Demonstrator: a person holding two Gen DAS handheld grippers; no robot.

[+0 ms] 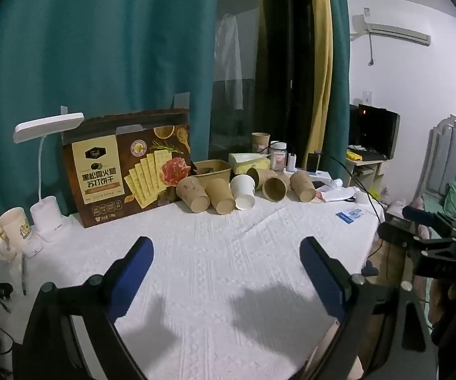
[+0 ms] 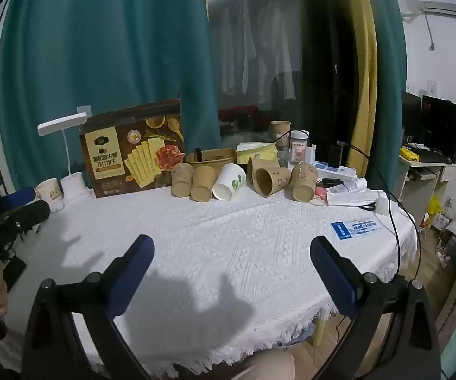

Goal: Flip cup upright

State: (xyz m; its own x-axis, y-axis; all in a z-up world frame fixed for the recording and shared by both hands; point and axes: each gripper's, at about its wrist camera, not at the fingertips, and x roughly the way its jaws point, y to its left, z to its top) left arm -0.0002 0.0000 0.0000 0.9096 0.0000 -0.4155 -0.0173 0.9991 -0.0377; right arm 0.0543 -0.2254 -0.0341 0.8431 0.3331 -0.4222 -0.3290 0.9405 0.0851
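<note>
Table (image 2: 259, 237): round, draped in a white textured cloth with a fringed edge; bare across the near half.

Cracker box (image 1: 126, 164): large, brown, standing upright at the back left, in front of a teal curtain (image 1: 101, 47).

Desk lamp (image 1: 49, 126): white, left of the box, with a cream mug (image 1: 12, 228) beside its base.

Paper cups (image 2: 228, 180): a row lying on their sides along the back of the table, mouths facing forward; mostly brown kraft, one white cup (image 2: 229, 182) in the middle. Judged light, thin-walled and easily crushed; likely to roll. Best taken across the side wall near mid-height with a gentle squeeze, then tipped onto the base.

Left gripper (image 1: 226, 253): blue pads spread wide, nothing between them, well short of the cups.

Right gripper (image 2: 231, 253): likewise spread wide and empty, hovering over bare cloth.
</note>
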